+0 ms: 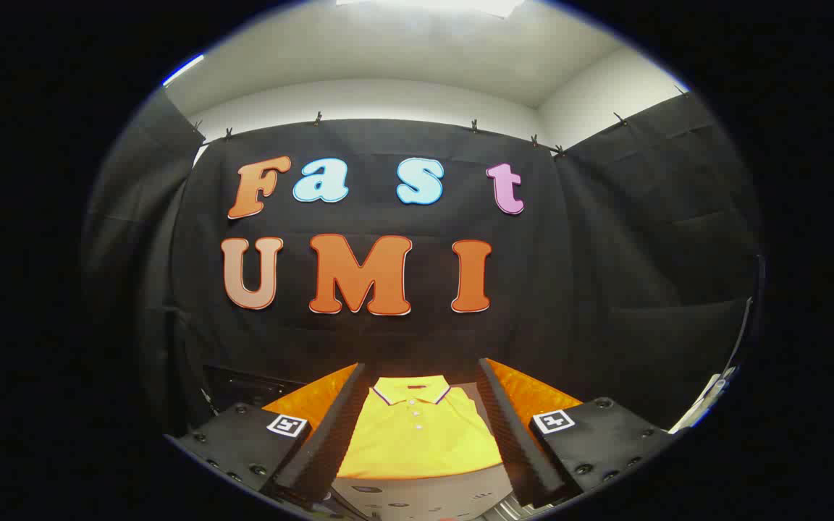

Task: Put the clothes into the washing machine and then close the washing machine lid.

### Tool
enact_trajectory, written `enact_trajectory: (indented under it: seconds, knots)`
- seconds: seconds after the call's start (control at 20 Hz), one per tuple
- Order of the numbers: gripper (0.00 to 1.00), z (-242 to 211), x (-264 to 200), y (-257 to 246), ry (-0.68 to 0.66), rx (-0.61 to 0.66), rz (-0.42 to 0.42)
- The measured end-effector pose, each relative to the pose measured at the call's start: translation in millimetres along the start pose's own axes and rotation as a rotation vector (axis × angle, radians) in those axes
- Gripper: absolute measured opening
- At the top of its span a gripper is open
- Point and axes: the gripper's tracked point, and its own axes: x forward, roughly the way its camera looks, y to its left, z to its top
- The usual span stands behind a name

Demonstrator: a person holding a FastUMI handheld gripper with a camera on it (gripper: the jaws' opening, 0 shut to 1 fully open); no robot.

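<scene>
Yellow polo shirt, folded flat with collar toward the black cloth wall, lying on a pale surface between and just ahead of the fingers in the gripper view. Gripper spread wide, both fingers apart and flanking the shirt, pressing on nothing. Judged as the very start of the task: shirt not yet picked up, no washing machine or lid identifiable from here. Next move likely calls for dropping the tips onto the fabric, pinching a fold near the middle so both layers come up together, then lifting clear. Shirt's near hem running straight across close to the front edge of the pale surface; sleeves reaching out toward each finger, so little slack sideways. Plenty of open room above and ahead, up to the cloth wall; dark shape beyond the left finger too dim to name.
</scene>
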Motion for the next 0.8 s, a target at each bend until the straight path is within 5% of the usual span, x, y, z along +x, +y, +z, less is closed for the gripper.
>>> enact_trajectory:
  seconds: [0.8]
  knots:
    - [0.97, 10.6, -7.3, -11.9, -0.027, -0.007, -0.018]
